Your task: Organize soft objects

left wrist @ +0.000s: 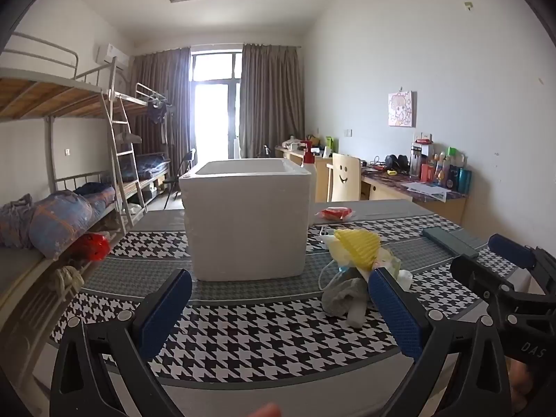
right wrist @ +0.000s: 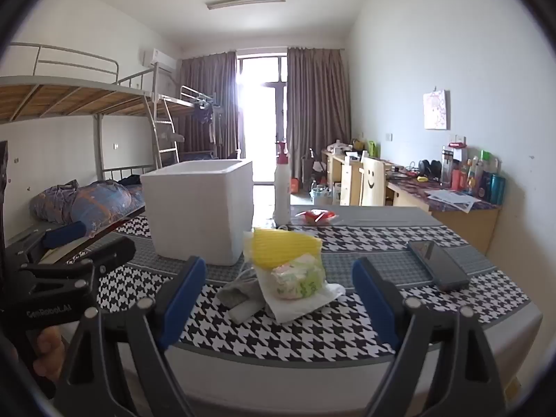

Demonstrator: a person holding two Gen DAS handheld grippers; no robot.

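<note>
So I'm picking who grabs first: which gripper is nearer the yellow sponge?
Right, probably. The right gripper faces the yellow sponge head-on, open. The left gripper, also open, sits off to the sponge's left, facing the foam box.

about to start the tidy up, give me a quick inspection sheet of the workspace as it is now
surface: table under a black-and-white houndstooth cloth.
job's things: pile of soft objects beside the white foam box, apart from it; yellow ribbed piece on top, grey cloth at the near side.
clutter: dark phone, red packet, white spray bottle behind the box.
grippers: left claw open, empty; right claw open, empty, short of the pile.
cables: thin white cord or loop at the pile; cannot tell which.
surroundings: bunk beds, curtained window, cluttered desk.
</note>
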